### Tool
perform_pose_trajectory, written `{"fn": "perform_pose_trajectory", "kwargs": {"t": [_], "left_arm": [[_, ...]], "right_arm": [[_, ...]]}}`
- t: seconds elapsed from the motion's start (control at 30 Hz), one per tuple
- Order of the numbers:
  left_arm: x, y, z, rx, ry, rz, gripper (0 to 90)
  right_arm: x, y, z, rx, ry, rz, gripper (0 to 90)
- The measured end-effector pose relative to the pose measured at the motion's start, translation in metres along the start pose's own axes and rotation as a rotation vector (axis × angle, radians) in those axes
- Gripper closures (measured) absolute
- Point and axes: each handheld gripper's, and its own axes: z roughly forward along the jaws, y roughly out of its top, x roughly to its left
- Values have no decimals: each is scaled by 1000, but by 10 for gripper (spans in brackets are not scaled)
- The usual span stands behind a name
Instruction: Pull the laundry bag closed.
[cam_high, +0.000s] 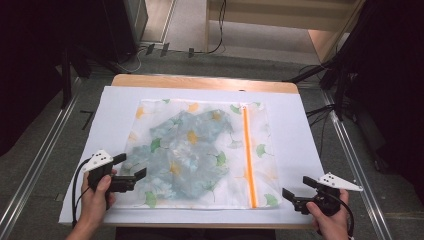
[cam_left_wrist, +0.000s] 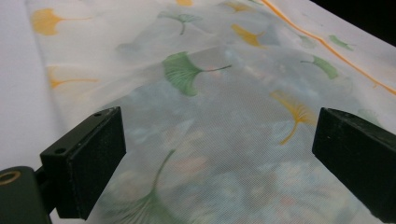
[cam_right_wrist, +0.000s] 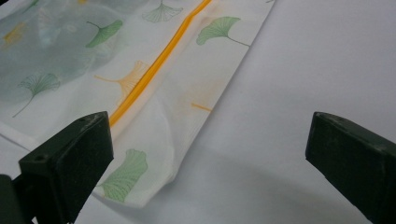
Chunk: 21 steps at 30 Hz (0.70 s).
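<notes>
White mesh zip bag with ginkgo-leaf print and orange zipper is laid flat on the bench between both tongs, left tongs spread over its edge, right tongs spread just beside its corner.

You see the desk from above, facing forward; your two tongs' cameras skim low and close, sharing the mesh laundry bag.

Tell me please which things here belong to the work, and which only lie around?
Belong to the work:
- mesh bag with leaf print, lying flat
- orange zipper along its right side
- bluish cloth inside the bag
- left tongs, open, at the bag's left edge
- right tongs, open, near the bag's right corner

Only lying around:
- white sheet covering the table
- cables on the floor
</notes>
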Motion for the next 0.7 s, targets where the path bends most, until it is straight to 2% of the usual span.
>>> {"fn": "perform_pose_trajectory", "kwargs": {"t": [0.17, 0.27, 0.37, 0.53, 0.7], "left_arm": [[11, -5, -16, 0, 31, -20, 29], [14, -5, -22, -7, 35, -14, 29], [20, -10, -29, 9, 51, -21, 29], [27, -12, -36, 26, 69, -49, 29], [28, -11, -34, 31, 92, -76, 30]], "right_arm": [[1, -3, -1, 20, -10, 1, 12], [1, -1, -2, 12, -18, 6, 13], [0, -1, -4, 9, -27, 14, 13], [0, -3, -6, 20, -40, 29, 14], [1, -3, 1, 50, -44, 34, 14]]}}
